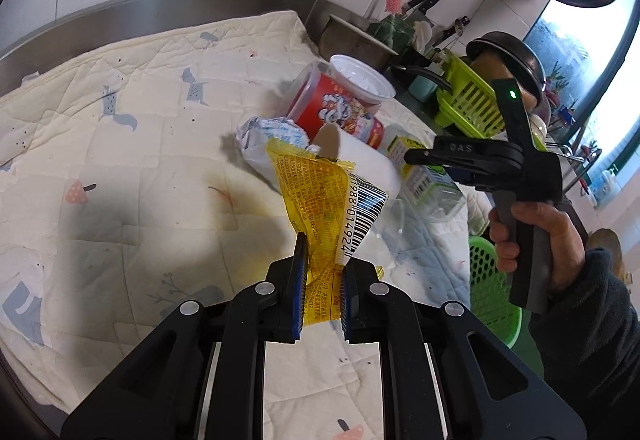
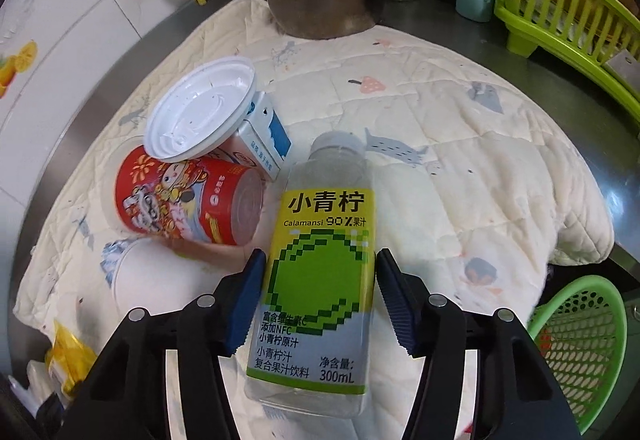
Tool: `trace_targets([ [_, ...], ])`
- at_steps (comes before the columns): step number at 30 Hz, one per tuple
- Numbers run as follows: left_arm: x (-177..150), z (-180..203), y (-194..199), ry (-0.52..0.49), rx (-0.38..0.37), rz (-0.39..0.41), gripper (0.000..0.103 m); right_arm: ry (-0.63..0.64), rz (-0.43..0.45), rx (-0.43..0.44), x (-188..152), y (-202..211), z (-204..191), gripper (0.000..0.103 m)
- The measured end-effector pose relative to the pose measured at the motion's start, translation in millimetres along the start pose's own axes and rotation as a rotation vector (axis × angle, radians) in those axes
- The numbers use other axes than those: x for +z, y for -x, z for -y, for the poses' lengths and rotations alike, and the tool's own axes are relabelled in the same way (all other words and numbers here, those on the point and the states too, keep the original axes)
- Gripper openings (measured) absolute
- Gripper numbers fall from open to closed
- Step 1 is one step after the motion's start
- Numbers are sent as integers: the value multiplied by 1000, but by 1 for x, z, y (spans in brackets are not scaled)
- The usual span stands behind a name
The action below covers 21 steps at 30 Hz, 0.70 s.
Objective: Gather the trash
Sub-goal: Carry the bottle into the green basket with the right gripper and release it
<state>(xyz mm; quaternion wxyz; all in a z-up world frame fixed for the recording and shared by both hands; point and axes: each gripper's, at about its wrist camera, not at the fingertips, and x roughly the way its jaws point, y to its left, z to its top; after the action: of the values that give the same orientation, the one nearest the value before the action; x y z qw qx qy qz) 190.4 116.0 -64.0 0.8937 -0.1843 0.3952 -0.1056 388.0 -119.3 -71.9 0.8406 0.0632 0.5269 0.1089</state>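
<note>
My left gripper is shut on a yellow snack wrapper with a barcode and holds it above the quilted cloth. My right gripper is open, its jaws on either side of a clear juice bottle with a green and yellow label that lies on the cloth. The bottle also shows in the left wrist view. Beside it lie a red cup with a white lid, a white paper cup and a small blue and white carton.
A green mesh basket sits low at the right, off the counter edge. A steel pot stands at the back. A green dish rack is at the far right. A crumpled white wrapper lies on the cloth.
</note>
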Motion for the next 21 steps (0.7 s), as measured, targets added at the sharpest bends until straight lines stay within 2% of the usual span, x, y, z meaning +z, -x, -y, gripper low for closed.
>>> trace_targets([
  [9, 0, 34, 16, -49, -16, 28, 13, -17, 52, 96, -21, 51, 33, 53],
  [21, -4, 91, 17, -128, -59, 24, 13, -36, 98, 169, -52, 96, 72, 52],
])
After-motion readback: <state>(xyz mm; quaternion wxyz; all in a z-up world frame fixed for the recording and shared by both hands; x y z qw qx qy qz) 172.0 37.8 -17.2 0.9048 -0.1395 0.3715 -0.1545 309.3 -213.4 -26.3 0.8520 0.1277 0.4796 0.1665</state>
